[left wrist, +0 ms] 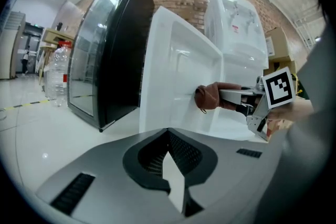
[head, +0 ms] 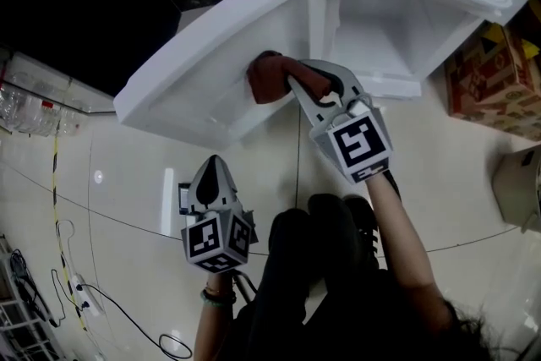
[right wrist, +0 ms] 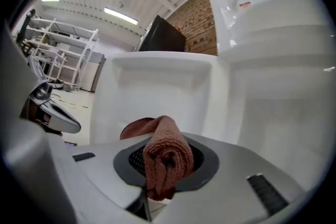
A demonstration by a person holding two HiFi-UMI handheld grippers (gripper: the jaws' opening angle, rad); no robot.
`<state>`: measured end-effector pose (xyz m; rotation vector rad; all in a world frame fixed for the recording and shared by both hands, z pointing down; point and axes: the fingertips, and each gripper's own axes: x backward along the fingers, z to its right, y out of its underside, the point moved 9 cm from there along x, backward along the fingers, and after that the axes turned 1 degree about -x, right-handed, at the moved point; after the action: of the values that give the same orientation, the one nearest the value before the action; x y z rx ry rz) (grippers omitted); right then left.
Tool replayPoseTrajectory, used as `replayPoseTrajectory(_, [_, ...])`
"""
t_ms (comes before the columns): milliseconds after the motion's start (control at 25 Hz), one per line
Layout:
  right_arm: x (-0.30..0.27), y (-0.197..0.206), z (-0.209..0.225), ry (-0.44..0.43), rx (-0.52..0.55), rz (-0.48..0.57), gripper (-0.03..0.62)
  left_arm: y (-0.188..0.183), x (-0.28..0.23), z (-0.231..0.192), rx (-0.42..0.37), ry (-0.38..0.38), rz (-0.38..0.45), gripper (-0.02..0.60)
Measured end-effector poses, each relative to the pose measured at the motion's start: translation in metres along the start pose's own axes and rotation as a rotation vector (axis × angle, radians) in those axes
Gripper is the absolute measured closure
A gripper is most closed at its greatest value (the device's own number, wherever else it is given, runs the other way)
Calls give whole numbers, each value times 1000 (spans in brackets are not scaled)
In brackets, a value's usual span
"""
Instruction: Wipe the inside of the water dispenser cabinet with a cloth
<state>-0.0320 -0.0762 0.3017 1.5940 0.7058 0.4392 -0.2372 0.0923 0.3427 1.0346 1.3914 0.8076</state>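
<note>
Cloth (head: 264,79), soft and floppy, sits rolled up and squeezed in the right gripper (head: 294,84) against the inside of the open white door (head: 211,72), probably best held by its thick middle, while the left gripper (head: 213,169) is closed on nothing.

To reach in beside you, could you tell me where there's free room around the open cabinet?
The cabinet compartment right of the open door looks bare, as does the floor between that door and the cables. The door's inner face is crowded: the right hand-held gripper presses the cloth there.
</note>
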Motion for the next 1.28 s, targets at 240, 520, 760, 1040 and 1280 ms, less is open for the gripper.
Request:
replayPoseTrajectory(240, [17, 20, 25, 113, -54, -48, 519, 3, 2, -4, 10, -8, -5, 578])
replayPoseTrajectory(520, [9, 24, -64, -192, -115, -5, 519, 4, 0, 0, 11, 2, -9, 578])
replayPoseTrajectory(760, [-20, 51, -126, -401, -110, -75, 519, 6, 2, 2, 1, 14, -21, 578])
replayPoseTrajectory(1040, [-37, 90, -79, -254, -220, -198, 519, 9, 4, -5, -5, 2, -23, 577])
replayPoseTrajectory(1280, [-2, 125, 5, 75, -372, -243, 519, 9, 3, -2, 4, 10, -27, 577])
